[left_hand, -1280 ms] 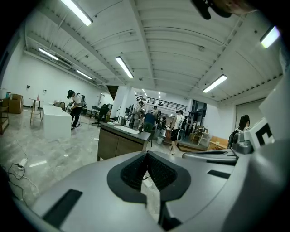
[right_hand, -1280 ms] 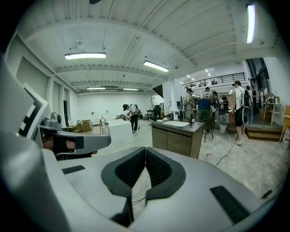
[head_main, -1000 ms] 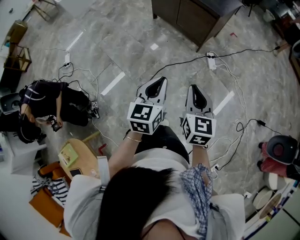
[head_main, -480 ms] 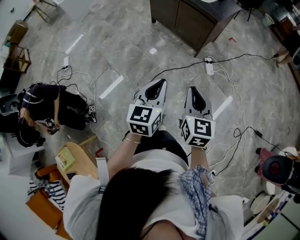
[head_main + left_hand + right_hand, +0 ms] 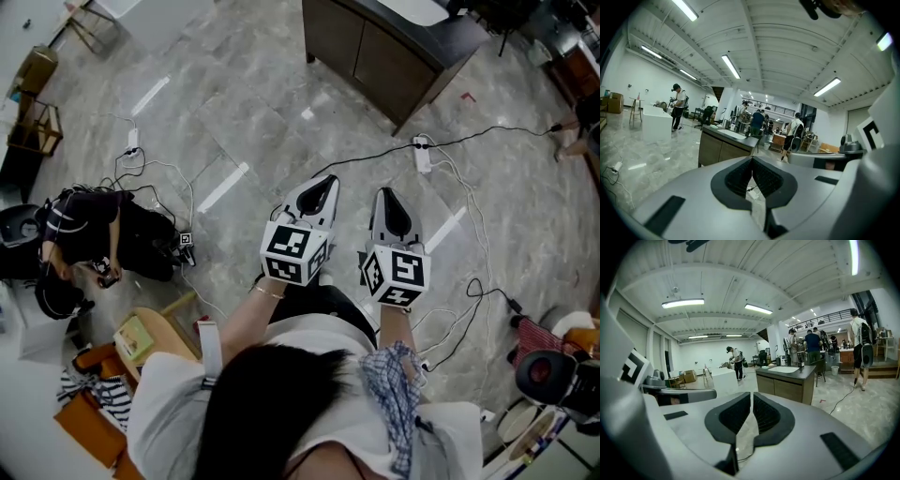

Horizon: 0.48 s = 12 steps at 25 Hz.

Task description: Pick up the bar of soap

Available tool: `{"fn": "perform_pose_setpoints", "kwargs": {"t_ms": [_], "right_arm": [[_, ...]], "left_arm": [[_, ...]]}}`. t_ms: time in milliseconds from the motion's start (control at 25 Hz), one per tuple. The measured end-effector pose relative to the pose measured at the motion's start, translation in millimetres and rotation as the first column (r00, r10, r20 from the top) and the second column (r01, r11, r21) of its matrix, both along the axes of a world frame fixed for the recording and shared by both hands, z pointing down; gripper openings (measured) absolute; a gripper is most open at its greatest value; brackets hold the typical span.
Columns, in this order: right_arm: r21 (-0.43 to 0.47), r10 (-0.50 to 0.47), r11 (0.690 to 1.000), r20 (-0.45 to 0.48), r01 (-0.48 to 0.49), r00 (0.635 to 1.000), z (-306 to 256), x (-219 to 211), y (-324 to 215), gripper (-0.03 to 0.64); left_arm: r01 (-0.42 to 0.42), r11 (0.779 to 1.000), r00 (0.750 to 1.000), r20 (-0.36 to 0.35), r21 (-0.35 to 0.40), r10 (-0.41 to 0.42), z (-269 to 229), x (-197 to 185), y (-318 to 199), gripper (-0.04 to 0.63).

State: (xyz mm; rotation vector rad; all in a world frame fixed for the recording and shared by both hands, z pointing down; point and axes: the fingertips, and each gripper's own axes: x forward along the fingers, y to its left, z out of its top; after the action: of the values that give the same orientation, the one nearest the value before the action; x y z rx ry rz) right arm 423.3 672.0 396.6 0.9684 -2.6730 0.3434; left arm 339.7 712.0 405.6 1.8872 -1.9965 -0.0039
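Observation:
No bar of soap shows in any view. In the head view my left gripper and right gripper are held side by side over the grey marble floor, both pointing towards a dark wooden cabinet with a white basin in its top. In the left gripper view the left gripper has its dark pads meeting at the tip, nothing between them. The right gripper is likewise shut and empty. The cabinet stands some way ahead of the jaws, small items on its top too far off to make out.
Black and white cables with a power strip run across the floor between me and the cabinet. A person crouches at the left near a round wooden stool. Several people stand beyond the cabinet. A white block stands at the left.
Both grippers have moved forward together towards the cabinet; the power strip and cables have slid down the head view, and more of the cabinet top shows. The jaws stayed shut.

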Motion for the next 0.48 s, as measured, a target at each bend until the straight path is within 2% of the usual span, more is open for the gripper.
{"fn": "perform_pose_setpoints", "kwargs": {"t_ms": [280,480], "right_arm": [[0.031,-0.018,0.999,-0.025,0.019,1.0,-6.5,-59.5,-44.4,0.017],[0.037,0.004,0.999,-0.03,-0.002,1.0,-10.3,-88.7,-73.2,0.017]], "left_arm": [[-0.002,1.0,1.0,-0.005,0.012,0.002,-6.2,-49.3,-47.8,0.011],[-0.017,1.0,1.0,-0.001,0.017,0.017,-10.7,-77.3,-76.3,0.011]]}}
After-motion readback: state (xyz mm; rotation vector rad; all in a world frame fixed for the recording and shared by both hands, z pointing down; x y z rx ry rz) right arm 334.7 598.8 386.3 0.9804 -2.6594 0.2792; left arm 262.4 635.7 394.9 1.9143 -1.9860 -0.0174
